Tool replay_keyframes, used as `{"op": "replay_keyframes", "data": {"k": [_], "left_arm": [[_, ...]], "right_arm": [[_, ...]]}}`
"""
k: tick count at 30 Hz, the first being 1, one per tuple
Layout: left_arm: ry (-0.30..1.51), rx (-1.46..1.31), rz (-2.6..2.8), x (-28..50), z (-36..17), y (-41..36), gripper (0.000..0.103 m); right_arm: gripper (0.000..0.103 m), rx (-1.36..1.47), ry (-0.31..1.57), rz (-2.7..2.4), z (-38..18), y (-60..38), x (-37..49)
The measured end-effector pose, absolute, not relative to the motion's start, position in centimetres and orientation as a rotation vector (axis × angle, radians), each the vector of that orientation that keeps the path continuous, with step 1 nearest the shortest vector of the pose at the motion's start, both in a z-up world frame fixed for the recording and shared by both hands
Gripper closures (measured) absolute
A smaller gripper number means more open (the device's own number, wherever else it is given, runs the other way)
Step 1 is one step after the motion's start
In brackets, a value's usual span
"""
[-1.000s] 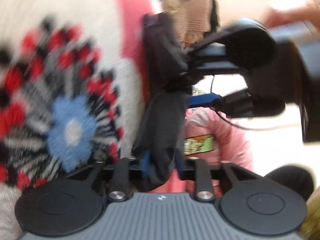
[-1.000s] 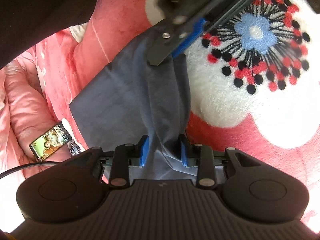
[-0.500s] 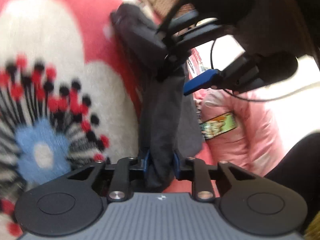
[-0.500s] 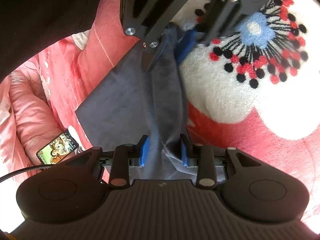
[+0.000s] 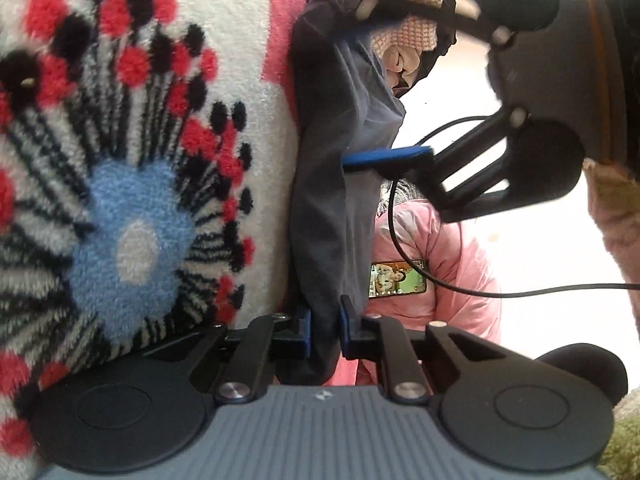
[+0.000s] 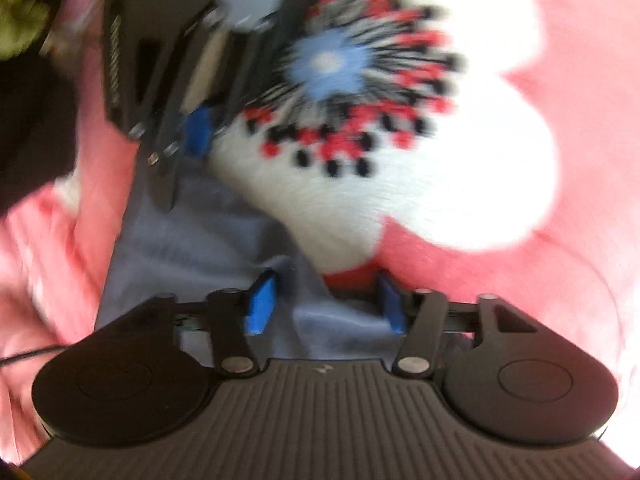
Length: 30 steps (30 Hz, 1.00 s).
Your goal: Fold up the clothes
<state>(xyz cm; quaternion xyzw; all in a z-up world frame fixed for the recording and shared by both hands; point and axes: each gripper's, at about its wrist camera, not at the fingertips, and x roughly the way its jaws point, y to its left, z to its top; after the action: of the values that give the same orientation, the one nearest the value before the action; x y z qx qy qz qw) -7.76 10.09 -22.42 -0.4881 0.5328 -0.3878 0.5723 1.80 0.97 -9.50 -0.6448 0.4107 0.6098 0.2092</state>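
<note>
A dark grey-blue garment (image 5: 332,184) hangs stretched between the grippers over a red blanket with a white flower pattern. My left gripper (image 5: 324,326) is shut on one end of it. My right gripper (image 6: 322,302) stands open in its own blurred view, with the garment (image 6: 192,232) lying slack under and between its blue pads. In the left wrist view the right gripper (image 5: 384,92) stands open at the garment's far end, one blue pad (image 5: 388,158) beside the cloth.
The red blanket with its white, blue, red and black flower (image 5: 120,184) covers the left. A pink padded jacket (image 5: 440,272) with a phone (image 5: 396,282) on it lies to the right. A black cable (image 5: 480,292) runs across. A heap of clothes (image 5: 408,44) lies beyond.
My right gripper has opened and let go of the garment, and its view has swung quickly. My left gripper stays shut on the cloth.
</note>
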Motion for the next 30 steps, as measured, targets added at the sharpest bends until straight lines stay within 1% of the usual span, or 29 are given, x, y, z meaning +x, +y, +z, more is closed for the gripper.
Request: {"op": "replay_keyframes", "data": {"k": [1,6,9,11,12,14,18,21,23,27,30], "left_arm": [[1.250,-1.139,-0.908,-7.9,-22.5,10.4,0.088],[1.248,-1.109,-0.896,-8.3,-22.3,10.3,0.089],[1.247,-1.096,-0.889,-8.3,-22.1,10.2,0.089],[1.245,-1.077,-0.883,-8.3,-21.9,10.0,0.090],[1.244,-1.067,-0.880,-8.3,-21.7,9.9,0.090],[1.240,-1.029,-0.869,-8.3,-21.5,9.8,0.090],[1.224,-0.970,-0.852,-8.6,-21.0,9.9,0.090],[1.220,-0.954,-0.842,-8.8,-20.8,10.1,0.090],[1.219,-0.945,-0.838,-8.9,-20.7,10.1,0.090],[1.213,-0.932,-0.836,-8.8,-20.4,9.8,0.090],[1.204,-0.933,-0.838,-8.7,-20.4,9.6,0.090]], "right_arm": [[0.034,-1.715,1.128,1.650,-8.8,0.8,2.7],[0.034,-1.281,1.000,1.365,-4.0,-1.7,7.2],[0.037,-1.096,0.950,1.238,-1.7,-4.6,7.6],[0.050,-1.025,0.949,1.237,-1.4,-6.6,6.6],[0.053,-1.003,0.952,1.238,-1.6,-7.2,6.1],[0.066,-0.975,0.960,1.216,-2.6,-7.5,5.1],[0.066,-0.828,1.000,1.055,-4.1,-7.0,5.2],[0.062,-0.679,1.006,0.933,-4.0,-6.6,6.6],[0.057,-0.629,0.996,0.856,-4.3,-5.9,7.2],[0.053,-0.649,1.074,0.767,-6.5,-4.2,8.5],[0.056,-0.706,1.129,0.692,-8.6,-3.7,9.2]]}}
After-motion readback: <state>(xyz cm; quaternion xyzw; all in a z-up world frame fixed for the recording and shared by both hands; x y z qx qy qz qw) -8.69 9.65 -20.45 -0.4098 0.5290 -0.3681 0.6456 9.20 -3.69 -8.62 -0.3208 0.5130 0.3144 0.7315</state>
